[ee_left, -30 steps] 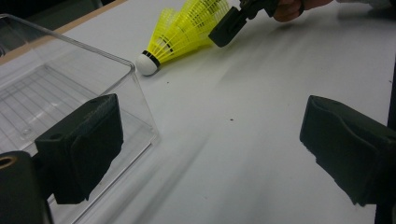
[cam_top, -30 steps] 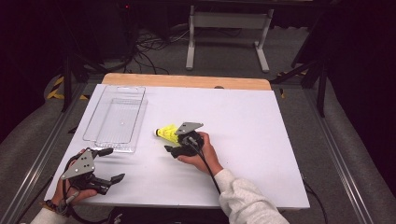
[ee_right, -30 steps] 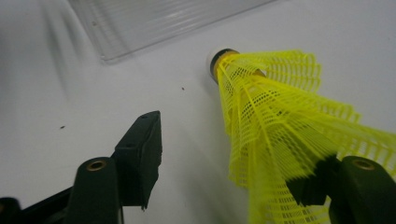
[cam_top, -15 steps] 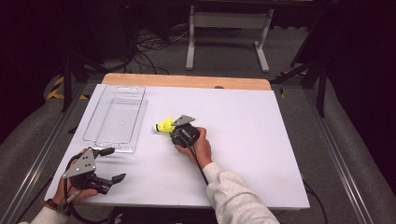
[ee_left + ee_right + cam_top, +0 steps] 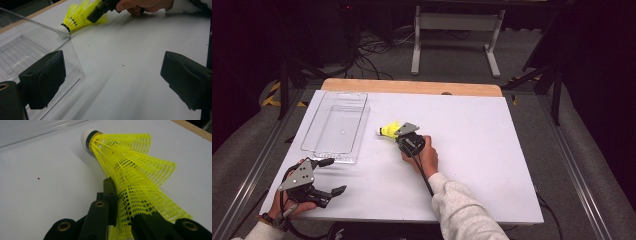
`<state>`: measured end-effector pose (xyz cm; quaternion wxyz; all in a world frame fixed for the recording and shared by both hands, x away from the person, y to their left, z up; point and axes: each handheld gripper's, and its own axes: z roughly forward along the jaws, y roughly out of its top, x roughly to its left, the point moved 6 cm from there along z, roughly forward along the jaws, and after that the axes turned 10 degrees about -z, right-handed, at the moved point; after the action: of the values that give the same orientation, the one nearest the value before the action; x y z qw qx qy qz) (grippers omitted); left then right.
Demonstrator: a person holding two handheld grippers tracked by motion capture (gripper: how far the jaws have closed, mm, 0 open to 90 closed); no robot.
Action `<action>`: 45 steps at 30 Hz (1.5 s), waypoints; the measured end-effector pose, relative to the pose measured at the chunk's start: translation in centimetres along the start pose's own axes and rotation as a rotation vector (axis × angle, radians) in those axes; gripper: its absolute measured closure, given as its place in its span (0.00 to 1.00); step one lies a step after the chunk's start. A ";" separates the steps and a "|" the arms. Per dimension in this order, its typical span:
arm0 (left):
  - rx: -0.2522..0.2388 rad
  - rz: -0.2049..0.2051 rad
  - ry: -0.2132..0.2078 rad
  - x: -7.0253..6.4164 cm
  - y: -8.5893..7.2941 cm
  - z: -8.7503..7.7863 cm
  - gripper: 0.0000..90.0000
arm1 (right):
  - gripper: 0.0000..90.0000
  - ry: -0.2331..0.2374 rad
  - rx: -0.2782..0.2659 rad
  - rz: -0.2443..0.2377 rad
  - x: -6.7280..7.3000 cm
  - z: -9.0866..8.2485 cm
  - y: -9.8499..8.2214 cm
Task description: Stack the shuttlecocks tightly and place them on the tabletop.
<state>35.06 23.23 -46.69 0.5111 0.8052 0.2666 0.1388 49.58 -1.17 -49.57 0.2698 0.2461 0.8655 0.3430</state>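
Observation:
A yellow shuttlecock [image 5: 387,131] with a white cork lies on the white table, just right of the clear plastic tray [image 5: 332,159]. My right gripper [image 5: 395,135] is shut on it. In the right gripper view the jaws have just been closing, and the gripper [image 5: 122,197] now pinches the crumpled mesh skirt of the shuttlecock [image 5: 130,167], whose cork points away. My left gripper [image 5: 333,176] rests at the table's near left corner with its jaws wide apart. The left gripper view has this gripper [image 5: 112,72] open over bare table, with the shuttlecock [image 5: 77,16] and the right gripper [image 5: 100,10] farther off.
The tray [image 5: 45,37] holds nothing and stands at the left of the white table top [image 5: 492,165]. A wooden strip [image 5: 412,86] borders the far edge. Beyond the table are a metal stand [image 5: 454,30] and floor cables [image 5: 377,47].
My right hand moved up and left across the table to the shuttlecock and its jaws closed on the skirt. The shuttlecock shifted slightly away. The left hand stayed put.

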 end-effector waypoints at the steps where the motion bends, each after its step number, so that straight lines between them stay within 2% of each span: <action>1: 0.000 0.001 0.000 0.0 0.0 0.0 0.07 | 0.97 0.005 -0.003 0.005 0.0 0.0 0.0; 9: -0.004 -0.001 0.004 0.1 0.0 -0.1 0.07 | 0.98 0.022 -0.032 0.029 -0.3 -0.9 0.1; 22: -0.014 -0.008 0.006 0.3 0.0 -0.3 0.07 | 0.98 0.033 -0.080 0.032 -0.4 -2.9 -0.1; 33: -0.021 -0.018 0.005 0.4 0.0 -0.3 0.07 | 0.98 0.056 -0.137 0.050 -1.1 -6.1 -0.8; 38: -0.022 -0.019 0.007 0.5 0.0 -0.3 0.07 | 0.98 0.051 -0.159 0.059 -1.6 -7.5 -1.1; 45: -0.021 -0.020 0.010 0.5 0.0 -0.5 0.07 | 0.98 0.069 -0.173 0.050 -1.5 -8.9 -1.7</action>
<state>35.22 23.88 -46.55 0.5195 0.7965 0.2756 0.1405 44.55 -7.27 -44.83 0.2517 0.2314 0.8349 0.4312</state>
